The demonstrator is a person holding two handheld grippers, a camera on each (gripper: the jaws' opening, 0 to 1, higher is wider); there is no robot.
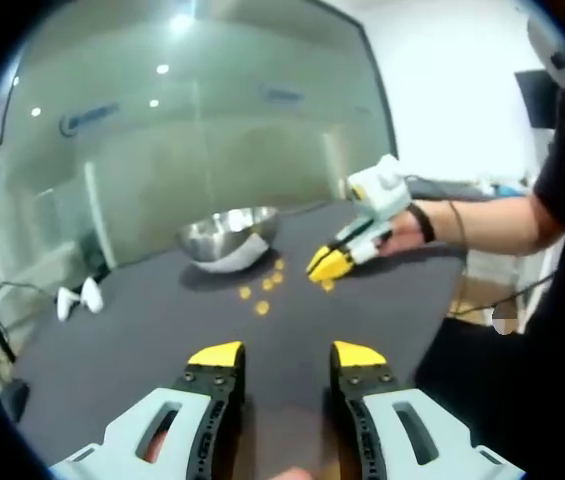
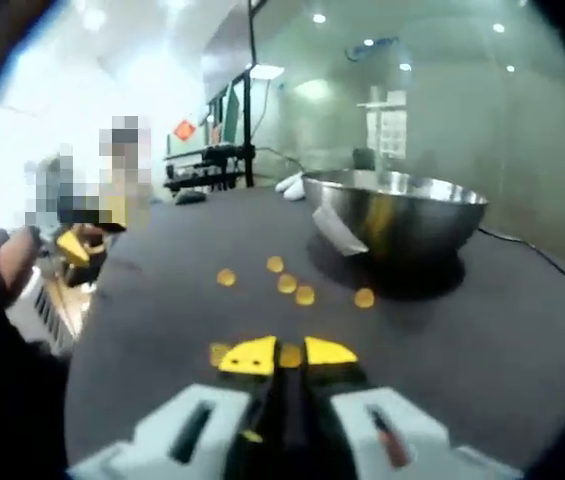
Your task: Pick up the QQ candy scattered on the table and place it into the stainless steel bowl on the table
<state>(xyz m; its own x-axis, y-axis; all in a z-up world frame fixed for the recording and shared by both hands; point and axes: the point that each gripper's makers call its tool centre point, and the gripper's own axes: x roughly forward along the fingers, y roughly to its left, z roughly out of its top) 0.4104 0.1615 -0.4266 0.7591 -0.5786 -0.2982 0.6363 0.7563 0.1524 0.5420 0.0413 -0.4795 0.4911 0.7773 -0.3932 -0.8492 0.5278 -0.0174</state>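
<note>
The stainless steel bowl (image 1: 230, 236) stands on the dark table (image 1: 142, 340), far from my left gripper (image 1: 288, 355), which hovers open and empty. Several yellow QQ candies (image 1: 262, 308) lie scattered in front of the bowl. My right gripper (image 1: 330, 263), held by a hand, has its tips down on the table among them. In the right gripper view the bowl (image 2: 397, 210) sits ahead to the right, with loose candies (image 2: 287, 283) before it. The right gripper (image 2: 289, 355) is shut on one candy (image 2: 290, 356) between its yellow tips. Another candy (image 2: 219, 353) lies just left of them.
Two small white objects (image 1: 77, 298) lie at the table's far left edge. A person's forearm (image 1: 482, 225) reaches in from the right side. The table's near right edge (image 1: 442, 310) drops off beside the person. A glass wall stands behind the table.
</note>
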